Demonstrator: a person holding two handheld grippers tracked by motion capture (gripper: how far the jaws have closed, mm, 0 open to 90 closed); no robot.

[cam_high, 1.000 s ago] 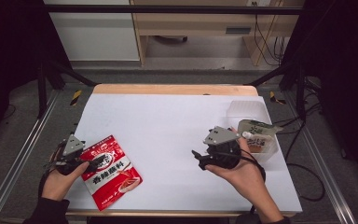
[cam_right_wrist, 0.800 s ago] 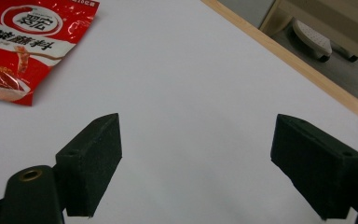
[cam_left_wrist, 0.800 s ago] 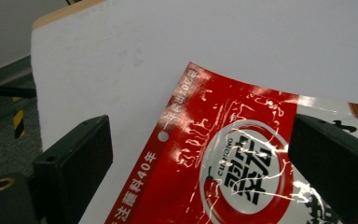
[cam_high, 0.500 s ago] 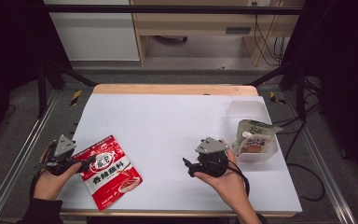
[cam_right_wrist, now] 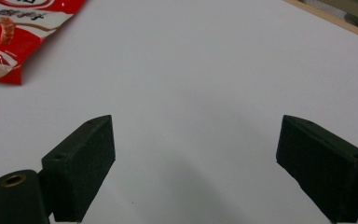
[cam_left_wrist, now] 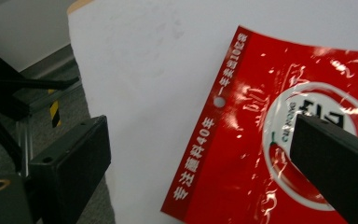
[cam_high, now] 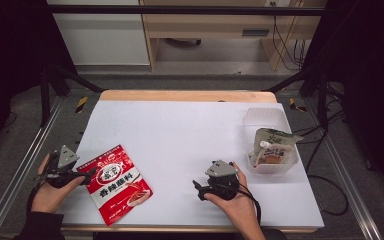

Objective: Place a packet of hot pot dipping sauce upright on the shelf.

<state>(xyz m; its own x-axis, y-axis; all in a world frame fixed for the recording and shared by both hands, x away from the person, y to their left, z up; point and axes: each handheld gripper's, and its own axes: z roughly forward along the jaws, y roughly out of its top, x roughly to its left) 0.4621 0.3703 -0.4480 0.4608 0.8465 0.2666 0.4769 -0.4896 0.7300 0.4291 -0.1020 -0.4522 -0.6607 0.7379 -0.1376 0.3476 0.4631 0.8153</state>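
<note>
While both wide-open grippers hold nothing, the left gripper (cam_left_wrist: 200, 154) straddles the red packet's (cam_left_wrist: 279, 140) edge.

The white counter (cam_high: 190, 135) is brightly and evenly lit, seemingly from overhead, while its surroundings fall dark. Glare streaks the red packet (cam_left_wrist: 279, 140), and the near fingers (cam_right_wrist: 79, 168) look slightly soft.

In the left gripper view the red sachet (cam_left_wrist: 270, 154) runs off the right and bottom edges, and the right-hand jaw covers part of its round chilli label. In the right gripper view only a corner of it shows, cut off beyond the left-hand jaw. The print on the pouch (cam_high: 272, 147) in the clear tub (cam_high: 260, 117) is too small to read.
</note>
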